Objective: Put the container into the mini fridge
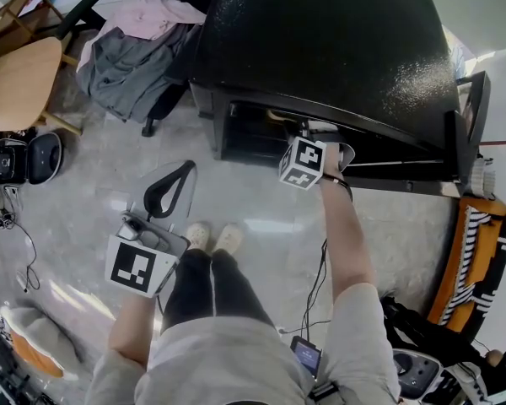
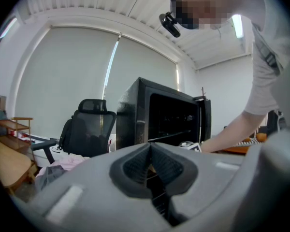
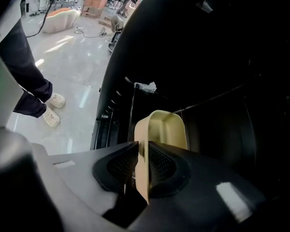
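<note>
A black mini fridge stands on the floor with its door swung open to the right. My right gripper reaches into its dark opening. In the right gripper view this gripper is shut on the rim of a beige container, which is held inside the fridge near a wire shelf. My left gripper hangs low at the left, away from the fridge. Its jaws are shut with nothing between them, and they point toward the fridge.
An office chair draped with clothes stands left of the fridge, next to a wooden table. A black case and cables lie on the floor at left. An orange striped thing is at right. The person's pale shoes are below the fridge.
</note>
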{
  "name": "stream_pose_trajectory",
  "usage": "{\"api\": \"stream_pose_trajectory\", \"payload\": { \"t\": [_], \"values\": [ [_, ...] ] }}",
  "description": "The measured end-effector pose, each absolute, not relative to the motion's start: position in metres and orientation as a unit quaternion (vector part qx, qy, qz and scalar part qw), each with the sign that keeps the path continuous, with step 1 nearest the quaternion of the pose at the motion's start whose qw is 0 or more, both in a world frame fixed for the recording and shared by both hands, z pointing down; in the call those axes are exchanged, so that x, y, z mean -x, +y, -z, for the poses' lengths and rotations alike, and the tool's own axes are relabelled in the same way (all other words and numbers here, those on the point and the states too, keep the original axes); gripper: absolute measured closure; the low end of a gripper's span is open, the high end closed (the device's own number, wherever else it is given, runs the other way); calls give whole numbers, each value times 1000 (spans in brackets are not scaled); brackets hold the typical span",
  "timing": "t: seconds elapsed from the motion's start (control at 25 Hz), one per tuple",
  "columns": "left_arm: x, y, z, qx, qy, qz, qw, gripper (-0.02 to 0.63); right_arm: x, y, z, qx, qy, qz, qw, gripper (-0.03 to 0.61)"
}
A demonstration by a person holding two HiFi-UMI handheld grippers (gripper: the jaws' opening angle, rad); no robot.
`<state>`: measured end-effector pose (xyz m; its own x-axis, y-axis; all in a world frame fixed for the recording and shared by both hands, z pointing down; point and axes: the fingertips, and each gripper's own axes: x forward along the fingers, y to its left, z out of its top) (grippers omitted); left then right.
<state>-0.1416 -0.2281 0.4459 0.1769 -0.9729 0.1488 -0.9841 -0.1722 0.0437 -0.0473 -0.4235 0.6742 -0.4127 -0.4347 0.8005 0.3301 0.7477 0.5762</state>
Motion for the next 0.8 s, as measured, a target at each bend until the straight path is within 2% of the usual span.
{"api": "stream_pose_trajectory", "payload": {
  "t": [0.28,0.44,0.64,0.8],
  "values": [
    [148,-225,-445,-762,-643,-44,66,613,51,-430,-675,-47,-763,347,544,528],
    [151,-223,-445,-761,-643,-44,74,612,52,-428,-673,-61,-770,337,538,498],
    [152,-222,-439,-766,-638,-41,66,613,55,-424,-647,-132,-824,272,479,495],
    [151,-220,-435,-774,-630,-45,54,612,54,-413,-624,-184,-863,205,423,580]
  ]
}}
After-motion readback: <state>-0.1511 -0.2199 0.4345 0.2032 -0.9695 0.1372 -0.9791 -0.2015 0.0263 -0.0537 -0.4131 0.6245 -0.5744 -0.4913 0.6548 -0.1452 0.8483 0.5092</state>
